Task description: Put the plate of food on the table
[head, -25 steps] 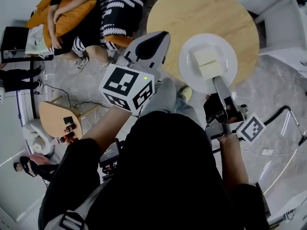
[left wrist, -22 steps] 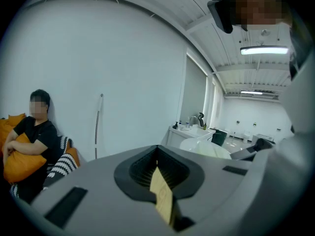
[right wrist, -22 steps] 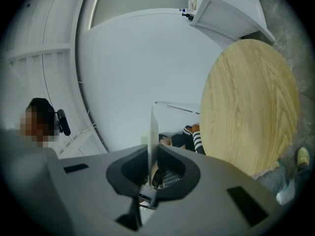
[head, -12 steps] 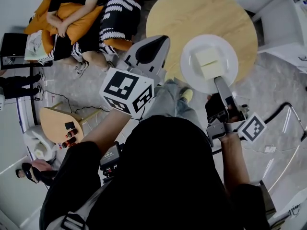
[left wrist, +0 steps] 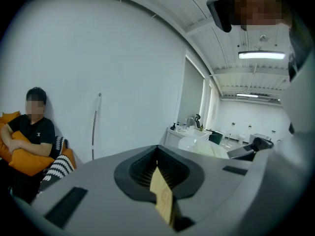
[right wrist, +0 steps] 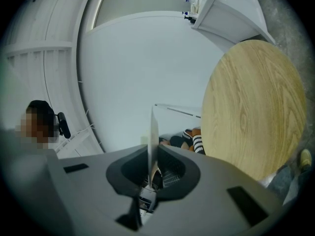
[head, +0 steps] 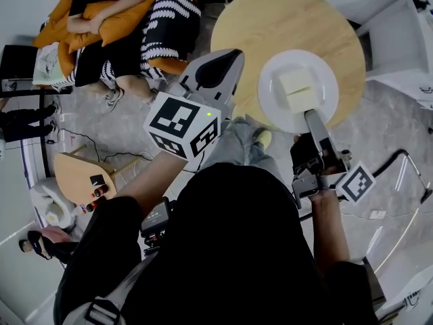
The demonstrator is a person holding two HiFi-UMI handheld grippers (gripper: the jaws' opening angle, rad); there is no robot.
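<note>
A white plate carries two pale yellow blocks of food. It hangs level over the near edge of the round wooden table. My right gripper is shut on the plate's near rim. In the right gripper view the plate shows edge-on as a thin white line between the jaws of the right gripper, with the table to the right. My left gripper is raised left of the plate, jaws together. In the left gripper view a thin tan strip shows at the left gripper's seam; I cannot tell what it is.
A person sits on an orange sofa with a striped cushion, left of the table. A small wooden side table stands at the lower left on the stone floor. A white cabinet lies to the right of the table. Cables run across the floor.
The plate and both grippers have drifted slightly to the right in the head view, and the table with them. The right gripper's grip on the plate has not changed.
</note>
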